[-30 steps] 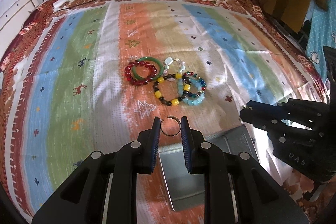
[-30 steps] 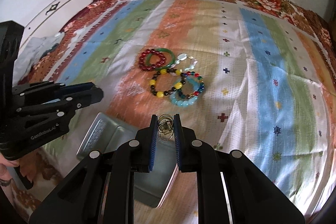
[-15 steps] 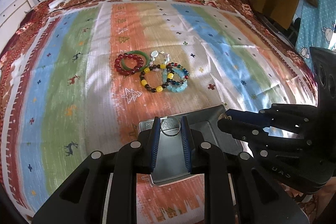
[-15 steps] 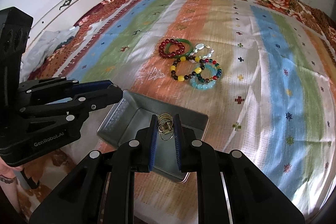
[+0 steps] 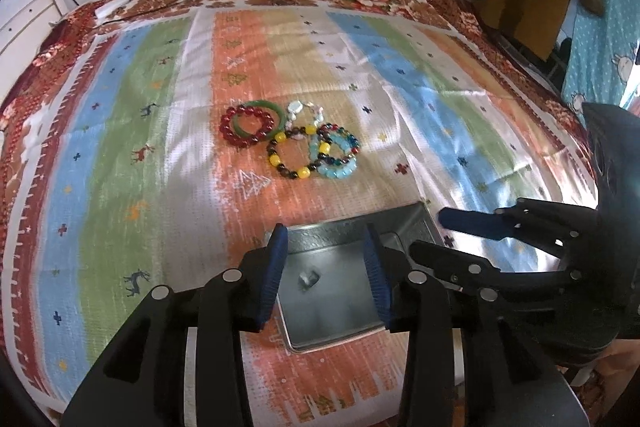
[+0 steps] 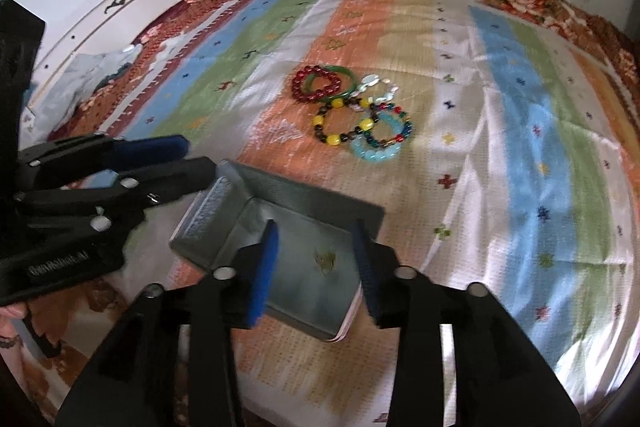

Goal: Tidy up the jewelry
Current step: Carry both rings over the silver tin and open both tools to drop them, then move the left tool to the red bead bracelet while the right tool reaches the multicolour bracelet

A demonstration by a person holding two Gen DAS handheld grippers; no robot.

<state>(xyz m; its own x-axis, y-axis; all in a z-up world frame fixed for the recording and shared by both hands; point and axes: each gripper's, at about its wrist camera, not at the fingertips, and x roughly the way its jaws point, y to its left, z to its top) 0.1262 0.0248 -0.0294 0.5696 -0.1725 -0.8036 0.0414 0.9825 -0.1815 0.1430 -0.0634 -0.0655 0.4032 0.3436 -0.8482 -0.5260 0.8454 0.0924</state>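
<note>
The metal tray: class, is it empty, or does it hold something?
Not empty. The metal tray holds a small gold piece on its floor; the left wrist view shows a small silvery piece too.

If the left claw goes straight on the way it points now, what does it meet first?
Most likely the floor of the metal tray, near the small ring lying there. The left claw stands open; depth is unclear.

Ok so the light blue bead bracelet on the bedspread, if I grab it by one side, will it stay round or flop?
The light blue bead bracelet looks strung from separate beads, so it would probably sag into a loop. The glossy beads may slip in a shallow pinch. It overlaps the multicoloured bracelet, so lifting it could drag that one along.
</note>
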